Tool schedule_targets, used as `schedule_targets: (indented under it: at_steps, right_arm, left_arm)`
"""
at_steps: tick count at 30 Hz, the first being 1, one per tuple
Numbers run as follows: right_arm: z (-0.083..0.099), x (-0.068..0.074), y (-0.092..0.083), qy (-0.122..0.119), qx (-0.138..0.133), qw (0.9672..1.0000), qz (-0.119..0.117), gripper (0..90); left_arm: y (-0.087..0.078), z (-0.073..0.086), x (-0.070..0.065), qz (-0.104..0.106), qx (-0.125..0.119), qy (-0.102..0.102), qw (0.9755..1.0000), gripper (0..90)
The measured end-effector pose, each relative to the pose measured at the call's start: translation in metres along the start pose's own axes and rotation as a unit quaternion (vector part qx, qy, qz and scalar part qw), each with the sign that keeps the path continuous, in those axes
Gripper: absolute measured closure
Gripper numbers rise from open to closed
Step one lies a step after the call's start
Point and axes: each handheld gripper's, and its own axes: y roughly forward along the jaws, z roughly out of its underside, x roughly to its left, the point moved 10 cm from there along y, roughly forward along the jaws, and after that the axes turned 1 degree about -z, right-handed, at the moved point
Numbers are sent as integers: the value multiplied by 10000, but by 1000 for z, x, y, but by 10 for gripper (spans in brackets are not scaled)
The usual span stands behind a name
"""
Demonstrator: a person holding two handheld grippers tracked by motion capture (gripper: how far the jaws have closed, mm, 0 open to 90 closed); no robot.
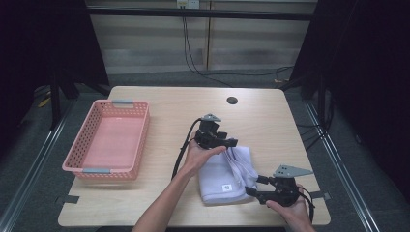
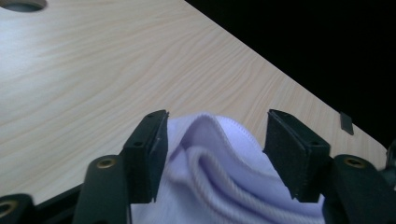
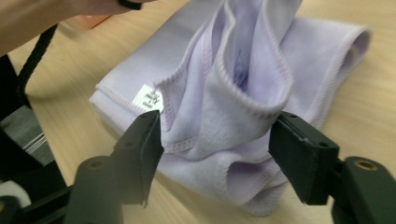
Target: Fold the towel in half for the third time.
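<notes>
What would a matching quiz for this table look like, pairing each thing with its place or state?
Things:
1. basket
2. towel
3. left tongs
4. round hole

Places or states:
A. lilac, folded, near the table's front edge
B. dark, in the tabletop at the far side
C. pink, standing at the table's left
D. open, at the towel's far edge

Pairs: 1-C, 2-A, 3-D, 4-B
</notes>
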Motion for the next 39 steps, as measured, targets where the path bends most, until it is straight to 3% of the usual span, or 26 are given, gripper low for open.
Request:
schedule_targets:
  at_steps: [1, 6, 8, 12, 15, 16, 18, 20, 23, 25, 26, 27, 28, 30, 31, 32, 36, 39]
  right_arm:
    - [0, 0, 0, 0, 0, 10000, 0, 304]
    - [-15, -7, -2, 8, -86, 9999, 113, 239]
    - [-24, -10, -1, -12, -134, 9998, 145, 239]
    - [-48, -19, 10, -84, -192, 9995, 215, 238]
    - [-71, -29, 37, -132, -47, 9995, 277, 235]
    - [-71, -29, 37, -132, -47, 9995, 277, 235]
    - [-81, -36, 52, -184, 29, 9992, 354, 226]
    - [-88, -43, 69, -204, 151, 9987, 434, 215]
    - [-94, -51, 90, -166, 273, 9982, 511, 221]
    - [-93, -54, 99, -201, 379, 9972, 609, 225]
    - [-93, -57, 103, -184, 398, 9971, 621, 230]
    - [-92, -58, 106, -163, 435, 9970, 621, 254]
    - [-91, -60, 108, -245, 370, 9972, 607, 500]
    - [-90, -62, 106, -227, 332, 9968, 690, 537]
    - [-88, -65, 104, -115, 347, 9969, 696, 675]
    - [-86, -68, 100, -102, 315, 9971, 680, 727]
    - [-75, -94, 78, 155, 178, 9963, 821, 854]
    - [-68, -100, 73, 220, 193, 9962, 819, 862]
  left_arm:
    - [0, 0, 0, 0, 0, 0, 10000, 373]
    - [-33, 13, 2, -135, 96, 102, 9998, 423]
    - [-46, 25, 2, -155, 217, 171, 9995, 491]
    - [-64, 59, -8, 74, 468, 255, 9985, 612]
    - [-71, 87, -23, 364, 635, 194, 9971, 637]
    - [-73, 96, -29, 395, 739, 260, 9961, 637]
    - [-76, 109, -41, 446, 902, 464, 9938, 591]
    - [-77, 118, -49, 439, 926, 510, 9934, 573]
    - [-78, 131, -49, 356, 1034, 652, 9919, 543]
    - [-76, 136, -46, 340, 1082, 536, 9921, 527]
    - [-75, 140, -45, 318, 1193, 544, 9909, 521]
    - [-73, 143, -45, 281, 1265, 705, 9891, 516]
    - [-72, 143, -45, 269, 1273, 789, 9884, 512]
    - [-72, 143, -44, 300, 1298, 730, 9884, 511]
    - [-72, 144, -43, 341, 1296, 705, 9885, 510]
    - [-72, 145, -43, 368, 1248, 675, 9892, 510]
    - [-72, 146, -42, 358, 1230, 701, 9893, 507]
    - [-71, 146, -39, 175, 1234, 758, 9893, 482]
